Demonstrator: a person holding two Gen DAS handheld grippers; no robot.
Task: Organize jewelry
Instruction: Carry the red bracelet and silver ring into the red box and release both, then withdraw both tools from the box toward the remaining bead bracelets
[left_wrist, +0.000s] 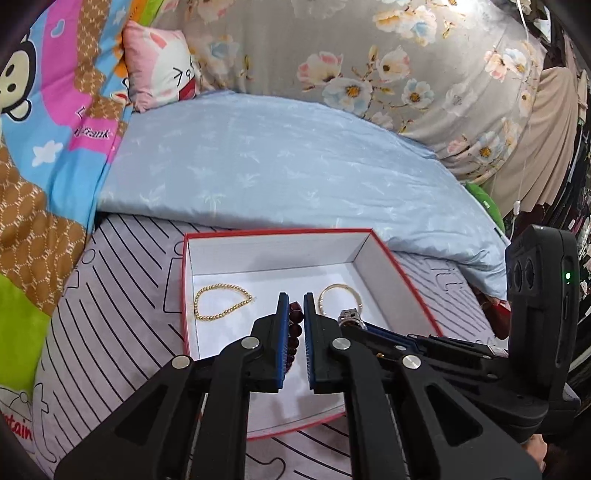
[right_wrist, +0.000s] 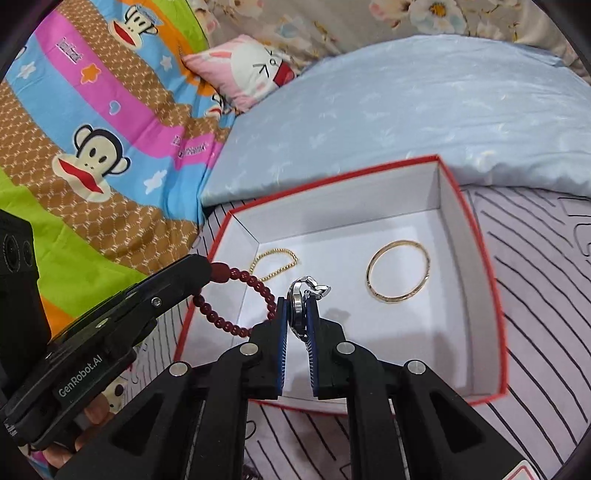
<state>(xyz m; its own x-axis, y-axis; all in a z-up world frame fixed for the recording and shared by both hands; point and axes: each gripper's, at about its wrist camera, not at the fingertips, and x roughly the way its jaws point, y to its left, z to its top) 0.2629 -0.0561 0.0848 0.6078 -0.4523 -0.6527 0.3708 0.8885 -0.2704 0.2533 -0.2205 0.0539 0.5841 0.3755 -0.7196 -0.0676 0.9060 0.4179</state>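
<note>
I have the red bead bracelet (right_wrist: 236, 295), limp and light, pinched in my left gripper (left_wrist: 295, 299), dangling over the red box's (right_wrist: 484, 258) left wall. My right gripper (right_wrist: 296, 301) clamps the heavier, slippery metal watch (right_wrist: 301, 299) edge-on above the floor.

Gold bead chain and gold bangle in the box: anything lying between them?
Right wrist view: bare white floor between the gold bead chain and gold bangle; only the held watch hangs over it.
</note>
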